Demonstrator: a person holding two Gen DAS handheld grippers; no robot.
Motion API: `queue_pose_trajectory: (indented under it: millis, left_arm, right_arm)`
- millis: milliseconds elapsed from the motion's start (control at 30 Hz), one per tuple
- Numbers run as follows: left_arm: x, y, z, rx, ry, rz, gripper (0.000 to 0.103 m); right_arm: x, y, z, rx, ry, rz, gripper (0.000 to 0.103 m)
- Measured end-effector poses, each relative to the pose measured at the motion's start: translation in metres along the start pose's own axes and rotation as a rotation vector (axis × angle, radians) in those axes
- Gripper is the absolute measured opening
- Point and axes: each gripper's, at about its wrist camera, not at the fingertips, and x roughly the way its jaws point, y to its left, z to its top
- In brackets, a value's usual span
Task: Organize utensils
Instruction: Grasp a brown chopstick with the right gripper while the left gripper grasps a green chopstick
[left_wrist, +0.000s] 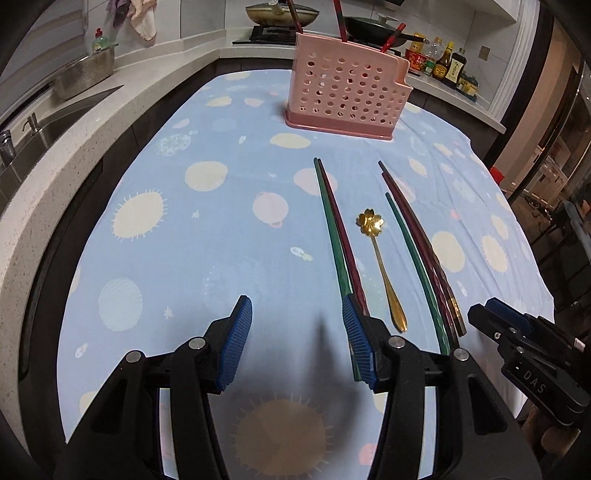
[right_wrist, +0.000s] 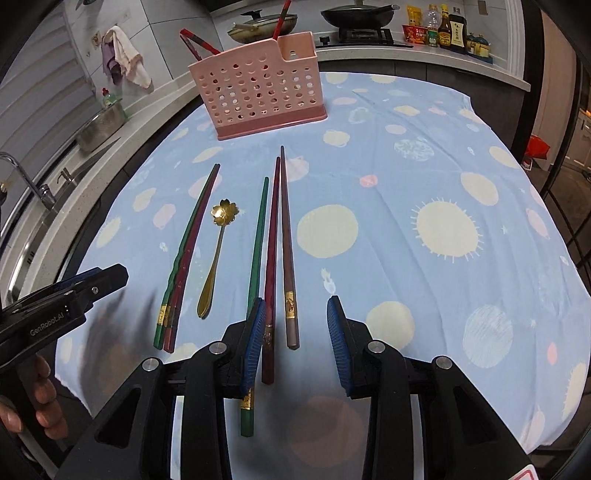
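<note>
A pink perforated utensil holder (left_wrist: 347, 92) (right_wrist: 260, 94) stands at the far side of the blue cloth, with a few red chopsticks sticking out. A green and red chopstick pair (left_wrist: 338, 236) (right_wrist: 184, 254), a gold flower spoon (left_wrist: 380, 262) (right_wrist: 218, 251) and three more chopsticks (left_wrist: 421, 251) (right_wrist: 275, 243) lie side by side on the cloth. My left gripper (left_wrist: 297, 341) is open and empty, just left of the pair's near ends. My right gripper (right_wrist: 295, 343) is open and empty over the near ends of the three chopsticks.
The blue patterned tablecloth (left_wrist: 177, 229) (right_wrist: 424, 229) covers the table. A sink and counter (left_wrist: 55, 122) run along the left. A stove with pans (right_wrist: 354, 22) and sauce bottles (left_wrist: 443, 62) stand behind the holder.
</note>
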Motion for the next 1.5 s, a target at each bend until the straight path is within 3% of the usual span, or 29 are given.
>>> queue_pose_trajectory:
  millis: [600, 1000, 1500]
  left_arm:
    - [0.007, -0.014, -0.021, 0.045, 0.041, -0.031, 0.048]
    - [0.023, -0.021, -0.024, 0.060, 0.066, -0.036, 0.046]
    - [0.024, -0.007, -0.023, 0.026, 0.050, -0.023, 0.012]
  right_arm:
    - [0.022, -0.001, -0.002, -0.017, 0.031, -0.030, 0.009]
    - [0.019, -0.006, -0.005, 0.010, 0.035, -0.022, 0.008]
    - [0.018, -0.006, -0.007, 0.013, 0.035, -0.020, 0.008]
